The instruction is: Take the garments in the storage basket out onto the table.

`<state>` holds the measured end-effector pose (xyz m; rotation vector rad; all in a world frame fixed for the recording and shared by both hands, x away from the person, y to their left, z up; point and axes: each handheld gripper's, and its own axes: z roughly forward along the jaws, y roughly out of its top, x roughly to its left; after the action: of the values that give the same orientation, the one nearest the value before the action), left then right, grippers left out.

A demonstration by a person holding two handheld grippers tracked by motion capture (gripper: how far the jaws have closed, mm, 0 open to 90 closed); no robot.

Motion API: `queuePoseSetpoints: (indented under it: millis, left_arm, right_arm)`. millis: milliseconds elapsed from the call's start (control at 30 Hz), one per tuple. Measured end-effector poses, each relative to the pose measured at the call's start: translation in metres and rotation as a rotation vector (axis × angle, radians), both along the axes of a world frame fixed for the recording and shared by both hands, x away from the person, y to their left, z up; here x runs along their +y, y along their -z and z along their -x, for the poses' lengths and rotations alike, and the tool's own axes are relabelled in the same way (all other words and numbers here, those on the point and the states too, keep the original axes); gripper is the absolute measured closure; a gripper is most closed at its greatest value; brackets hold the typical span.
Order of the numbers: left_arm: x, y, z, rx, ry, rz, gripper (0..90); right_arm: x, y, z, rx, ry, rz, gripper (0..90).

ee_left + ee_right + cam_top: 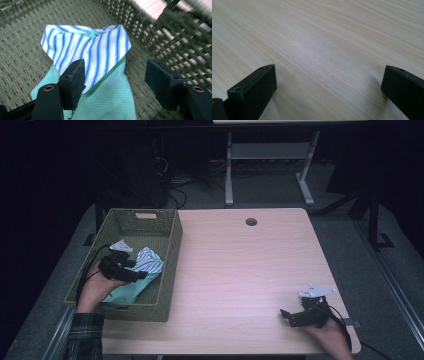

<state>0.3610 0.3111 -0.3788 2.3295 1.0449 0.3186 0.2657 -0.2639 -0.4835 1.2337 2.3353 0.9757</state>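
A green woven basket (142,211) stands on the left side of the wooden table (240,265). In it lies a mint-green cloth (127,290) with a blue-and-white striped cloth (150,261) folded over its far end. My left gripper (141,270) reaches down into the basket. In the left gripper view it (115,72) is open, straddling the striped cloth (95,47) and the mint cloth (107,100), and the pads do not press on either. My right gripper (287,316) rests low at the table's front right, open (329,72) over bare wood (324,37).
The basket's mesh wall (175,42) rises close beside the left gripper's right jaw. A round cable hole (251,221) sits near the table's far edge. Beyond the table, the white legs of another desk (229,170) stand on grey floor.
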Motion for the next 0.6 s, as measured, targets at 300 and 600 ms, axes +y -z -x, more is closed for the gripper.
queuePoseSetpoints:
  millis: [300,600]
  left_arm:
    - [0.004,0.014,-0.004,0.039,-0.001,-0.017,30.0]
    - [0.003,0.025,-0.007,0.074,-0.005,-0.038,26.9]
  right_arm:
    - [0.0,0.0,0.0,0.0,0.0,0.0,0.0]
    - [0.0,0.0,0.0,0.0,0.0,0.0,0.0]
